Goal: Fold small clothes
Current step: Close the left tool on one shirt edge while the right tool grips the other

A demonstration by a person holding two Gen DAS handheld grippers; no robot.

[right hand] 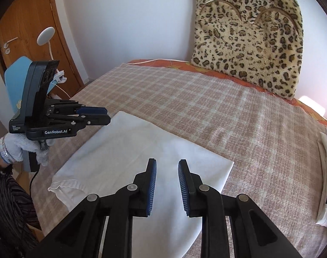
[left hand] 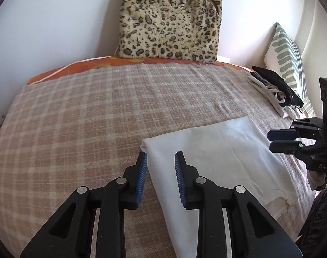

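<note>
We note folded white garment (left hand: pixel 217 157) flat on plaid blanket (left hand: pixel 88 111). Left gripper (left hand: pixel 160 161) spread, straddling its near edge; right gripper (right hand: pixel 167 169) spread above it, gripping nothing.

White garment (left hand: pixel 219 157), folded flat into a rectangle, frilled hem at one end, on the plaid blanket (left hand: pixel 99 111).

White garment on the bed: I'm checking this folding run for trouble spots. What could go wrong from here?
1. The white garment lies on a soft checked blanket; a low pinch by the left gripper might grab both.
2. The ruffled hem near the bed edge could slip off.
3. The right gripper, open above mid-cloth, may bunch it.
</note>
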